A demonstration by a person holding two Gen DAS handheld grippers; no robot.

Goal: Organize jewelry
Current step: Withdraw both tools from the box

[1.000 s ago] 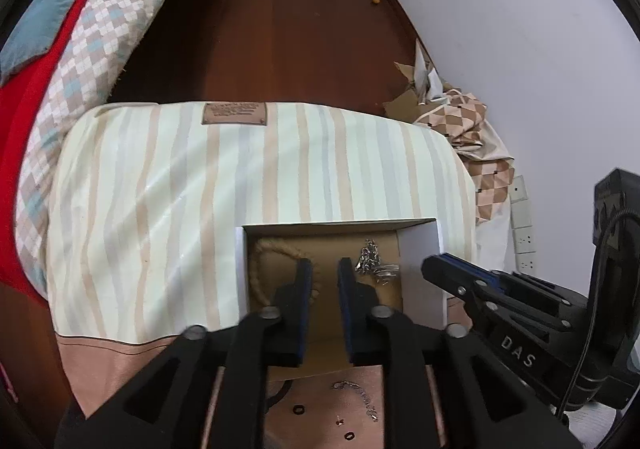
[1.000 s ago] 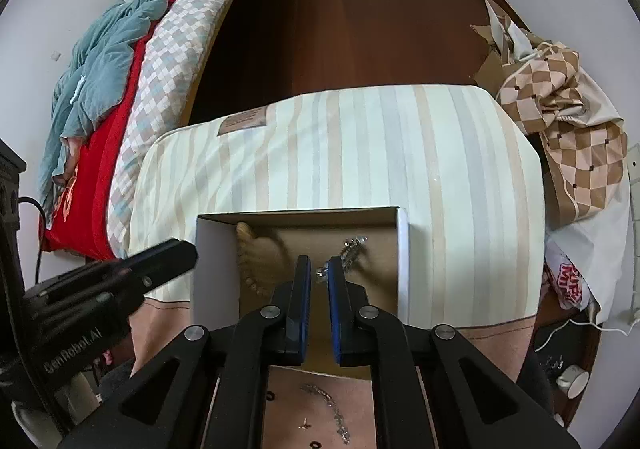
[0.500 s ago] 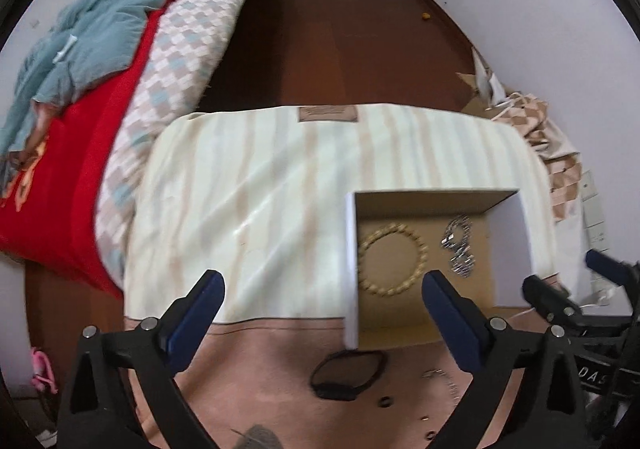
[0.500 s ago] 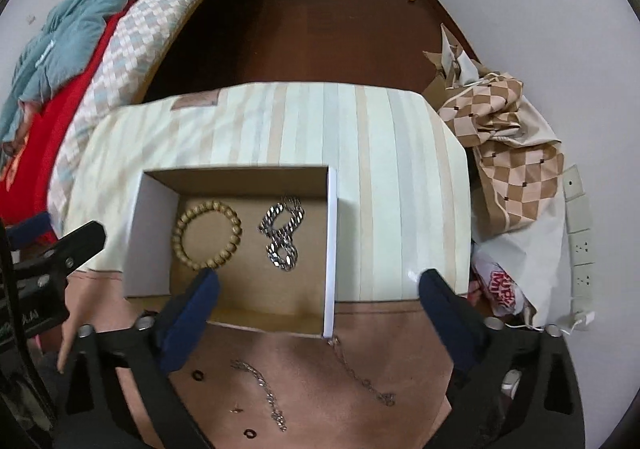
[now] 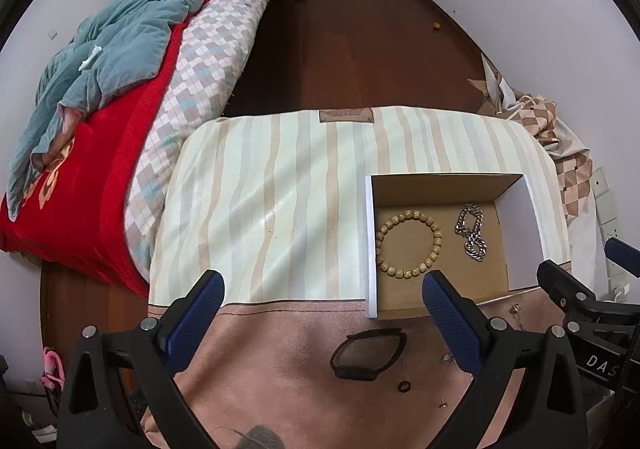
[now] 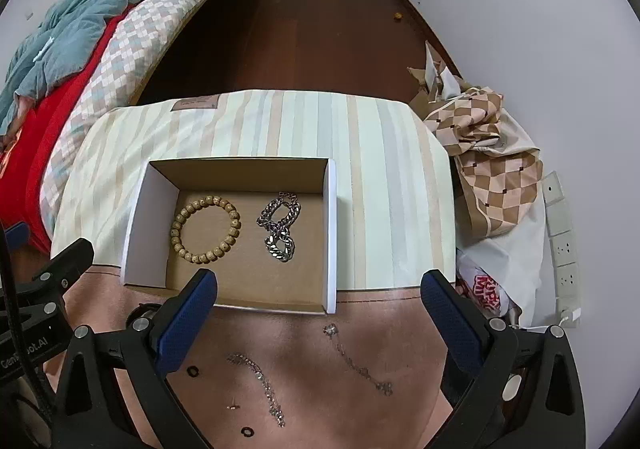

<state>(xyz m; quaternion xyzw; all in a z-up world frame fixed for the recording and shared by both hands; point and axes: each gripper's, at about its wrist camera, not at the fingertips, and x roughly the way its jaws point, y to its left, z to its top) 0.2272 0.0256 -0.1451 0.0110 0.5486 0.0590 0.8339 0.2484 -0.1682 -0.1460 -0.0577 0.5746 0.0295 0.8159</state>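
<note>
An open cardboard box [image 6: 332,233] [image 5: 370,241] stands on the striped cloth. Inside lie a wooden bead bracelet [image 6: 206,229] [image 5: 408,243] and a silver chain [image 6: 280,227] [image 5: 472,231]. On the pink cloth in front lie two thin chains [image 6: 260,385] [image 6: 356,359], small black rings [image 6: 193,371], an earring stud [image 6: 231,407] and a black band [image 5: 366,355]. My left gripper [image 5: 324,321] is open and empty, above the cloth left of the box. My right gripper [image 6: 320,313] is open and empty, above the box's near edge.
A bed with red and checked covers [image 5: 120,121] stands to the left. Dark wood floor [image 6: 300,41] lies beyond the table. A checked bag and cardboard scraps [image 6: 492,153] lie at the right by the wall, near wall sockets [image 6: 564,245].
Both grippers were shut low inside the box a second ago. They have opened wide and drawn back and up; the bracelet and silver chain lie released in the box.
</note>
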